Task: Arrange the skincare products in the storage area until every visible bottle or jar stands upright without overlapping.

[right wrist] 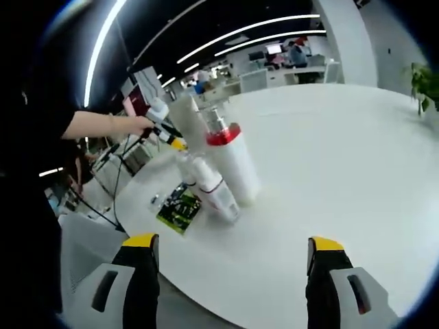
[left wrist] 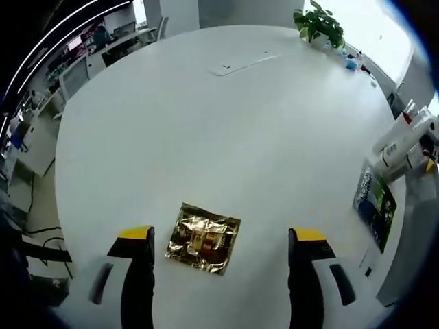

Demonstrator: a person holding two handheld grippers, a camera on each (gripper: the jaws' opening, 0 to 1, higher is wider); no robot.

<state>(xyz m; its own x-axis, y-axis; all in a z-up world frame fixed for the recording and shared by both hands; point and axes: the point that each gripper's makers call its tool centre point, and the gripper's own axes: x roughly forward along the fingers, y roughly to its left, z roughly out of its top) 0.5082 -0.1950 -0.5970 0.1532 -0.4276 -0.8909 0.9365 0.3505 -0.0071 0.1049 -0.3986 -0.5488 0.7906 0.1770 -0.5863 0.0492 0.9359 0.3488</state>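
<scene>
Near the tabletop's [left wrist: 226, 137] closest edge, a gold foil sachet [left wrist: 203, 238] lay flat between the left gripper's [left wrist: 221, 257] wide-apart jaws, touching neither, with broad bare white surface beyond it. At a far edge stood a potted plant [left wrist: 317, 24]. In the right gripper view, the right gripper [right wrist: 234, 264] was also spread and held nothing; ahead, close to the table's edge, white skincare bottles [right wrist: 223, 171] stood tilted together, one red-collared, beside a flat green packet [right wrist: 180, 208]. A person's hand [right wrist: 137, 125] reached toward them.
</scene>
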